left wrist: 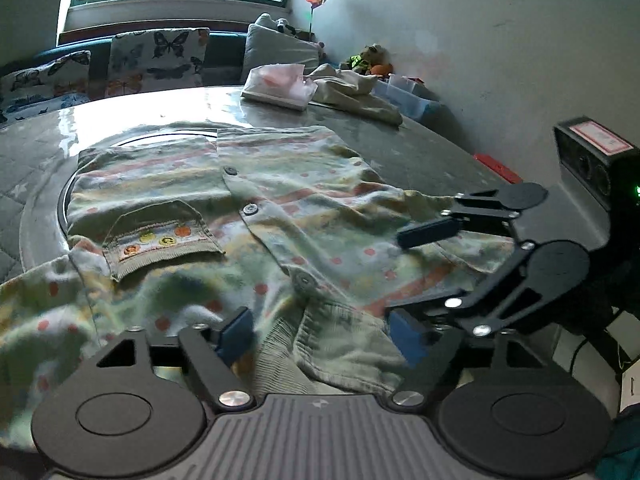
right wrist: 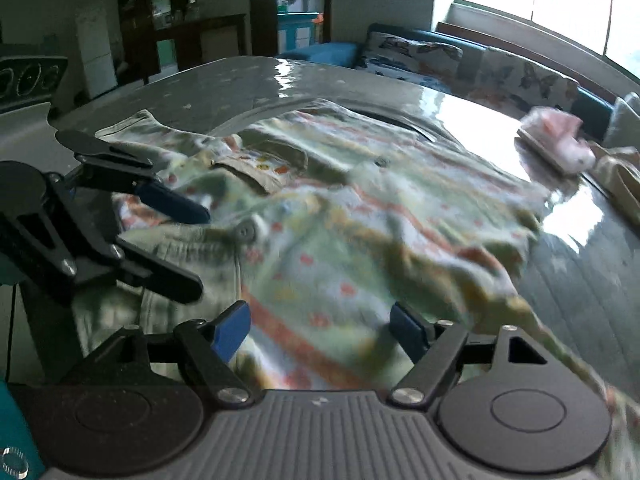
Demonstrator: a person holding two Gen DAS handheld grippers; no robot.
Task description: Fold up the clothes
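Both grippers are low over the shirt [left wrist: 280,216] now, and this looks like the moment between folds, with a fresh grasp to come. The left gripper [left wrist: 320,336] stands wide, its blue pads [left wrist: 236,336] either side of the ribbed collar [left wrist: 320,344], pressing nothing. The right gripper [right wrist: 320,332] is equally spread over the shoulder cloth, released, nothing pinched.

The shirt lies spread on the bench [left wrist: 400,144], front up, placket running away from the cameras, one sleeve trailing off the near left edge in the left view.

It's soft knit, pale green with orange stripes and dots, rumpled in loose waves. Dark round buttons [left wrist: 250,209] down the middle; a chest pocket [left wrist: 160,236] with a ribbed olive band and little fruit patches. The bench top is glossy and slick, glare bouncing off it.

Next, I'd judge, each gripper must bite a shoulder or sleeve edge, thin cloth only, and carry it across. On that slippery top the whole garment could slide rather than fold, so the pinch needs to lift first.
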